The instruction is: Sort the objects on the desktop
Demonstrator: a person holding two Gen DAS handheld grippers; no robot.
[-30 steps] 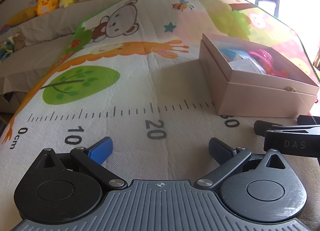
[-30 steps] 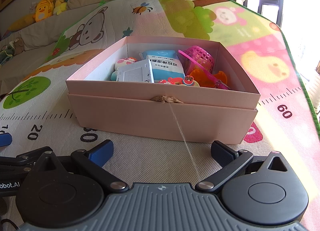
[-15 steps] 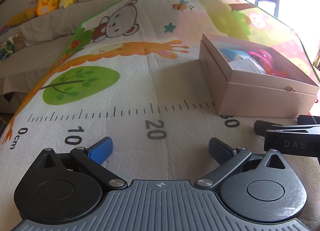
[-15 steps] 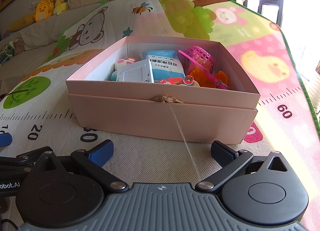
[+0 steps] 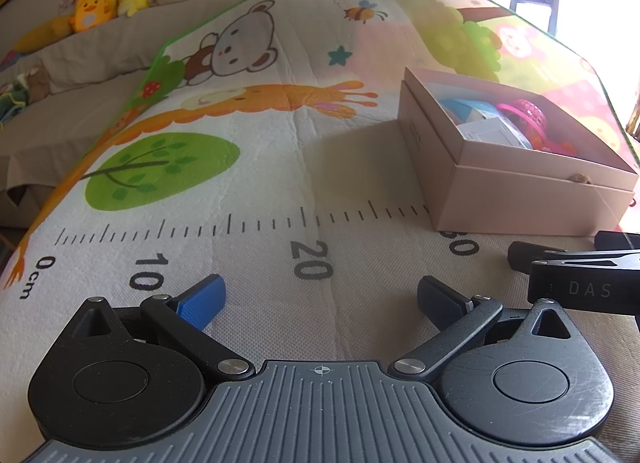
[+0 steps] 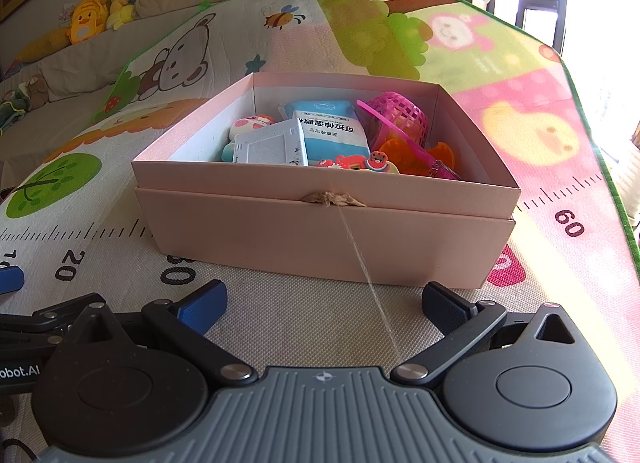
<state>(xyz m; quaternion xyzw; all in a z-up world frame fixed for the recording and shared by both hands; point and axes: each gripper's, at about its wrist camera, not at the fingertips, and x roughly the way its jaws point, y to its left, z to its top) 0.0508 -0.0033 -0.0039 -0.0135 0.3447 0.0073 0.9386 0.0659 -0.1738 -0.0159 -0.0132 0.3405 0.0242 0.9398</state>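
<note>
A pink cardboard box (image 6: 320, 239) stands on the play mat directly ahead of my right gripper (image 6: 326, 303), which is open and holds nothing. Inside the box lie a blue tissue pack (image 6: 332, 131), a white flat case (image 6: 272, 147), a pink mesh basket (image 6: 398, 115), an orange toy (image 6: 436, 155) and small cartoon figures (image 6: 360, 163). In the left wrist view the same box (image 5: 500, 199) sits to the right. My left gripper (image 5: 320, 299) rests low over the mat near the 20 mark, open and empty.
The cartoon play mat (image 5: 240, 167) with a printed ruler covers the surface. The right gripper's black body (image 5: 576, 283) lies close at the left view's right edge. Plush toys (image 5: 96, 11) and cushions line the back. A thin thread (image 6: 364, 271) runs from the box front.
</note>
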